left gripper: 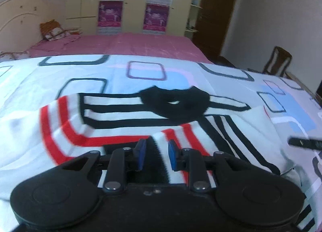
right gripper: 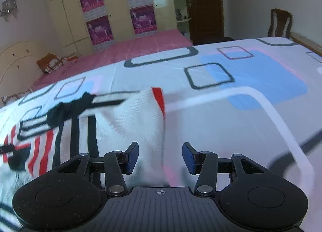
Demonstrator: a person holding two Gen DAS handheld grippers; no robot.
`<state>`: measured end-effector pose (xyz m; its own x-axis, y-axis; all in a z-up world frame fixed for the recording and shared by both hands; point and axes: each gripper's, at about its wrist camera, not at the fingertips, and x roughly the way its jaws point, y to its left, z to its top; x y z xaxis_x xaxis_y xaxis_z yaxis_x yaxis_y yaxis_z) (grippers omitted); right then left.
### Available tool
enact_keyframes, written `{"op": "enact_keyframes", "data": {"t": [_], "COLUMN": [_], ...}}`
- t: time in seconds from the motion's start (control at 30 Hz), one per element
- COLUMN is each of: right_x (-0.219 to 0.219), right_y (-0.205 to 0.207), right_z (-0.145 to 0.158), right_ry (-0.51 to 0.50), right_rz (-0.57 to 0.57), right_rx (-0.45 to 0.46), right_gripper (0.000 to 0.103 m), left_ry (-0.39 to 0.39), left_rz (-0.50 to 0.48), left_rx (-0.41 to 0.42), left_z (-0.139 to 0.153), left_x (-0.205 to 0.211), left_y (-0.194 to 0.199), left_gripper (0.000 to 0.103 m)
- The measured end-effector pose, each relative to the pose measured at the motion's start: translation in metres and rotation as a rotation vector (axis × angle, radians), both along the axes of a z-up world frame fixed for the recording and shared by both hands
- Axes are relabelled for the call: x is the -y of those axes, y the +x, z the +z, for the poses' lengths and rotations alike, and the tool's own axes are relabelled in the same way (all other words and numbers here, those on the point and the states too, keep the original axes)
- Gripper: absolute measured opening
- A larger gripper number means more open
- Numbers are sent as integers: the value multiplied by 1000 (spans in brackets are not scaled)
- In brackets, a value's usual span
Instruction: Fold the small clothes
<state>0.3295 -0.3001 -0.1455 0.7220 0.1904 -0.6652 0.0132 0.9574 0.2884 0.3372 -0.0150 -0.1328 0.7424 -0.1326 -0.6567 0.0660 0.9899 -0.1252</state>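
Note:
A small striped top, white with black and red bands and a black collar, lies partly folded on the bed sheet. My left gripper has its blue pads close on either side of a raised fold of the top's hem. My right gripper is open, its pads wide apart over the top's white sleeve, which lies under the left finger. The right gripper's tip shows at the right edge of the left wrist view. The left gripper shows blurred at the left of the right wrist view.
The patterned white sheet covers the near bed; a pink bed lies beyond. A wardrobe with posters, a dark door and a wooden chair stand at the far side.

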Motion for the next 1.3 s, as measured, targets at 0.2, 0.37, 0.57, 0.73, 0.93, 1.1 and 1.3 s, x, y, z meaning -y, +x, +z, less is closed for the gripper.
{"op": "enact_keyframes", "data": {"t": [0.2,0.37,0.57,0.73,0.93,1.1,1.3], "right_x": [-9,-5,-9,-4,-24,-65,-113], "right_y": [64,104,111,104,80,43,16], "right_z": [-18,-34,-36,-44,-16,-1,-20], "right_ry": [-8,43,-2,-75,-130,-106,-163], "right_rz": [-1,-20,10,-28,14,193,331], "right_rx": [-29,-68,-51,-23,60,97,42], "right_gripper": [48,48,10,10,36,38,38], "left_ry": [51,39,64,73,68,87,101], "left_rz": [28,40,44,49,52,63,70], "left_rx": [-59,-68,-70,-74,-98,-108,-131], "left_z": [-35,-35,-34,-35,-30,-29,-25], "left_x": [1,-7,-5,-6,-6,-3,-3], "left_y": [8,5,3,4,7,7,8], "left_gripper": [26,26,26,25,25,27,31]}}
